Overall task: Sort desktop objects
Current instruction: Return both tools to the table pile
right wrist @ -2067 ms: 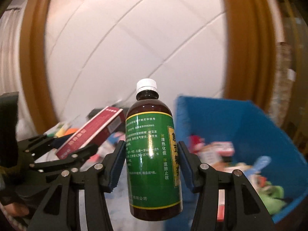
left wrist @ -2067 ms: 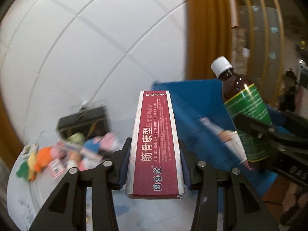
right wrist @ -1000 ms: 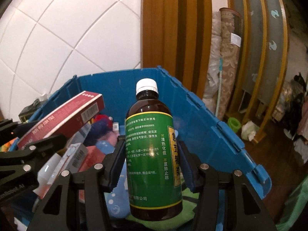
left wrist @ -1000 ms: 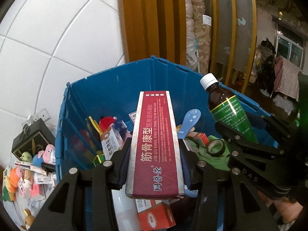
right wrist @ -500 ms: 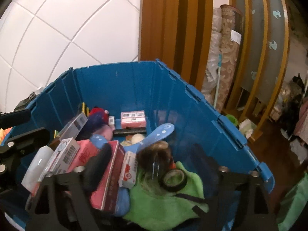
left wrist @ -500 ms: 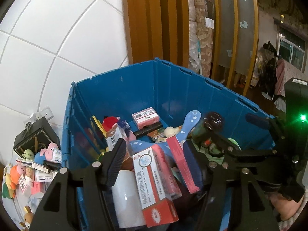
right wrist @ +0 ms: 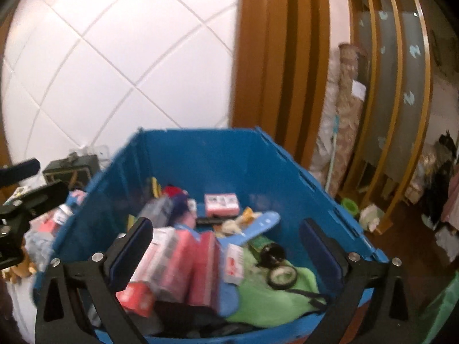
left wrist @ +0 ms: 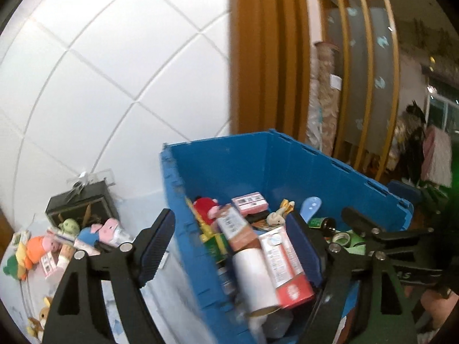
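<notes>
A blue plastic bin holds several sorted items. My left gripper is open with its jaws still opening; nothing is between them, and they straddle the bin's near left wall. My right gripper is open over the bin, its jaws also still opening and empty. The brown bottle with the green label lies on its side in the bin. A dark red box stands among pink and white boxes, blurred. The right gripper shows at the right of the left wrist view.
Plush toys and a black box lie on the white table left of the bin. In the bin are a green cloth, a tape roll, a blue paddle and a white tube. A tiled wall and wooden posts stand behind.
Both grippers let go: the red box left the left jaws and the bottle left the right jaws, both landing in the bin. The jaws spread wide and both views pulled back.
</notes>
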`<state>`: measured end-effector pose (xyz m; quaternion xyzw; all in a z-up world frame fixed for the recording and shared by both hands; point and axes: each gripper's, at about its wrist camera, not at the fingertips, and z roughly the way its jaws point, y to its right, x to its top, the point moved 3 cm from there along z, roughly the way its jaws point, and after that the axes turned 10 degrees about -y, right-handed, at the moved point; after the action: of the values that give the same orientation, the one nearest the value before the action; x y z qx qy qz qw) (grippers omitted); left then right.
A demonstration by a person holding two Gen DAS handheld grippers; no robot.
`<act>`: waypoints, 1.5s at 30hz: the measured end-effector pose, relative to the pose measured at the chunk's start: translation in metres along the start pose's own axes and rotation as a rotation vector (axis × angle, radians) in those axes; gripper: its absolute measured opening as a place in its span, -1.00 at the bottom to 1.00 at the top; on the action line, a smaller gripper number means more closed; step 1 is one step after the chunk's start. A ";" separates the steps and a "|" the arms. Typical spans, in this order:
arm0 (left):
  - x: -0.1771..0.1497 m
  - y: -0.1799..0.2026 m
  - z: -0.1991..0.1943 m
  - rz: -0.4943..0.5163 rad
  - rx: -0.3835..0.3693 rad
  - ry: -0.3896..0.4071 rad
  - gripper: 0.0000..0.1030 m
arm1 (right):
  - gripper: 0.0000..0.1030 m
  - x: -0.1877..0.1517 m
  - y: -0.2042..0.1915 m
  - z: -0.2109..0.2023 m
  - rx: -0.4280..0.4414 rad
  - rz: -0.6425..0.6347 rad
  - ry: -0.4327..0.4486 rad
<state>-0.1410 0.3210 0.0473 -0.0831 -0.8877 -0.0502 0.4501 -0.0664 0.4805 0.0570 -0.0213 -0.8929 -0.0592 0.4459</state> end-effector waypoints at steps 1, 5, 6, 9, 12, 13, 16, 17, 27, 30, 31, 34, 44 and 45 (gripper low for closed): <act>-0.003 -0.011 -0.003 -0.012 0.004 -0.003 0.54 | 1.00 0.001 -0.010 -0.005 0.005 -0.008 0.014; -0.018 -0.059 -0.017 -0.046 0.056 -0.007 0.54 | 1.00 0.006 -0.055 -0.023 0.041 -0.039 0.052; -0.021 -0.070 -0.020 -0.053 0.066 -0.009 0.54 | 1.00 0.008 -0.068 -0.028 0.051 -0.046 0.059; -0.032 -0.110 -0.027 -0.087 0.087 -0.025 0.54 | 1.00 0.012 -0.108 -0.037 0.082 -0.069 0.072; -0.044 -0.151 -0.032 -0.132 0.113 -0.043 0.54 | 1.00 0.014 -0.147 -0.044 0.107 -0.095 0.078; -0.048 -0.163 -0.033 -0.143 0.121 -0.049 0.54 | 1.00 0.014 -0.159 -0.045 0.118 -0.101 0.081; -0.063 -0.199 -0.037 -0.167 0.151 -0.073 0.54 | 1.00 0.016 -0.196 -0.047 0.149 -0.121 0.085; -0.068 -0.211 -0.037 -0.176 0.163 -0.083 0.54 | 1.00 0.016 -0.208 -0.046 0.158 -0.129 0.082; -0.111 -0.302 0.010 -0.262 0.244 -0.232 0.54 | 1.00 0.001 -0.294 0.030 0.245 -0.174 -0.076; -0.124 -0.316 0.038 -0.277 0.238 -0.283 0.54 | 1.00 -0.004 -0.307 0.062 0.266 -0.187 -0.132; -0.127 -0.319 0.048 -0.286 0.233 -0.305 0.54 | 1.00 -0.005 -0.310 0.071 0.272 -0.192 -0.145; -0.135 -0.331 0.088 -0.308 0.209 -0.368 0.54 | 1.00 -0.009 -0.322 0.105 0.290 -0.206 -0.193; -0.158 -0.352 0.237 -0.295 0.159 -0.544 0.39 | 1.00 -0.033 -0.342 0.246 0.278 -0.175 -0.378; -0.160 -0.353 0.252 -0.293 0.153 -0.562 0.36 | 1.00 -0.035 -0.344 0.258 0.273 -0.175 -0.396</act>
<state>-0.3153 -0.0003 -0.2362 0.0692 -0.9809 -0.0227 0.1806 -0.2815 0.1720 -0.1548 0.1052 -0.9610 0.0291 0.2542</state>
